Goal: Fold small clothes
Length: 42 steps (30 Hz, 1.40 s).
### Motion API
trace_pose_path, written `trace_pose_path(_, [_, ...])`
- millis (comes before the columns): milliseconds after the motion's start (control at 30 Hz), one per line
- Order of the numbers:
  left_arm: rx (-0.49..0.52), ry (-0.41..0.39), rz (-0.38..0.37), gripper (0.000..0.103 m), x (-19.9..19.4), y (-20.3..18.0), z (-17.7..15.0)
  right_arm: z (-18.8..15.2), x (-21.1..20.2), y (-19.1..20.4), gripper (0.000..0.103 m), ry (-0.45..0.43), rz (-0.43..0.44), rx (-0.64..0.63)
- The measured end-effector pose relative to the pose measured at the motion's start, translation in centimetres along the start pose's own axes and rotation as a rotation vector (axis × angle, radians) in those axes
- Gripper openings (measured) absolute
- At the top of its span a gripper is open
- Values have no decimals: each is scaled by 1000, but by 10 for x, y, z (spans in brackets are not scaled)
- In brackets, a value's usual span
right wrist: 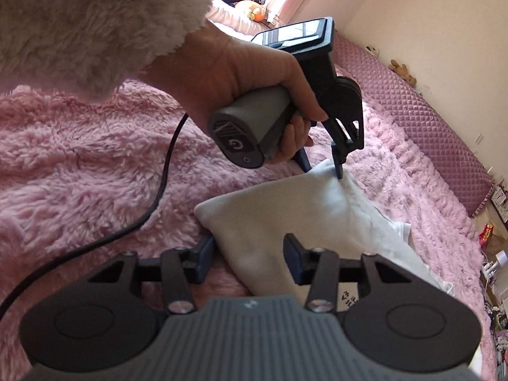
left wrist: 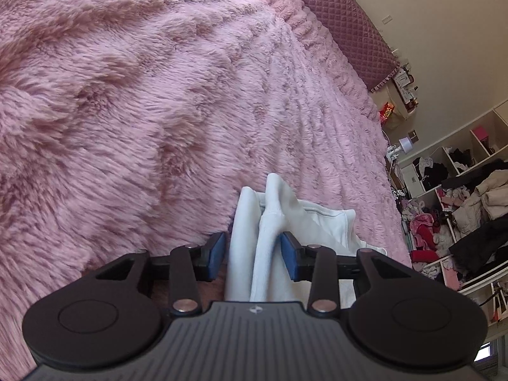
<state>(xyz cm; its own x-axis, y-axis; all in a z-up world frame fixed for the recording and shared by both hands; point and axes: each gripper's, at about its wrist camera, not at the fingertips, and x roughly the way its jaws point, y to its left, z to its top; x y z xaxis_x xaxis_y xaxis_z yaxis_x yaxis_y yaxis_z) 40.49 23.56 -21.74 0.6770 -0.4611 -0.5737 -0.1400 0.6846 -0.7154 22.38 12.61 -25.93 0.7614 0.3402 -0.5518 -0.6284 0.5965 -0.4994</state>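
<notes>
Left gripper (left wrist: 254, 254): jaws partly spread, a raised fold of the white garment (left wrist: 276, 222) between the pads, not pinched.
Right gripper (right wrist: 247, 257): partly spread, astride the garment's near corner, no squeeze.
Garment: on the pink furry bed (left wrist: 143, 111).

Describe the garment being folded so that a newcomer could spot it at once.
Start from the fluffy pink blanket that covers the bed. Near its middle lies a small white garment, smooth cloth partly folded, between both grippers. It is the only pale, flat-woven thing on the shaggy pink pile.
</notes>
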Motion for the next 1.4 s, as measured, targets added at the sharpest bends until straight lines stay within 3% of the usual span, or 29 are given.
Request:
trace_pose_path(300, [13, 52, -28, 46, 21, -5, 3, 9, 16, 10, 42, -21, -49, -57])
trace_pose_path(333, [25, 50, -44, 36, 20, -4, 3, 9, 16, 9, 38, -22, -43, -44])
trace_pose_path(367, [38, 43, -38, 29, 19, -4, 2, 9, 16, 7, 16, -23, -27, -29])
trace_pose_path(400, [48, 39, -27, 18, 19, -4, 2, 8, 16, 7, 7, -17, -5, -7])
trace_pose_path(467, [68, 26, -29, 14, 18, -4, 0, 7, 13, 6, 1, -24, -8, 7])
trace_pose_path(733, [39, 9, -56, 11, 4, -16, 4, 20, 3, -20, 0, -33, 25, 148])
trace_pose_path(900, [77, 3, -67, 11, -6, -46, 11, 25, -14, -64, 0, -48, 68, 375])
trace_pose_path(1000, [100, -4, -37, 11, -7, -65, 13, 23, -26, -91, 0, -62, 85, 500])
trace_pose_path(1167, [131, -14, -36, 11, -5, -97, 10, 14, -50, -120, 0, -86, 58, 628])
trace_pose_path(1400, [196, -9, -46, 10, 6, -151, -2, -9, -81, -148, 0, -114, 14, 709])
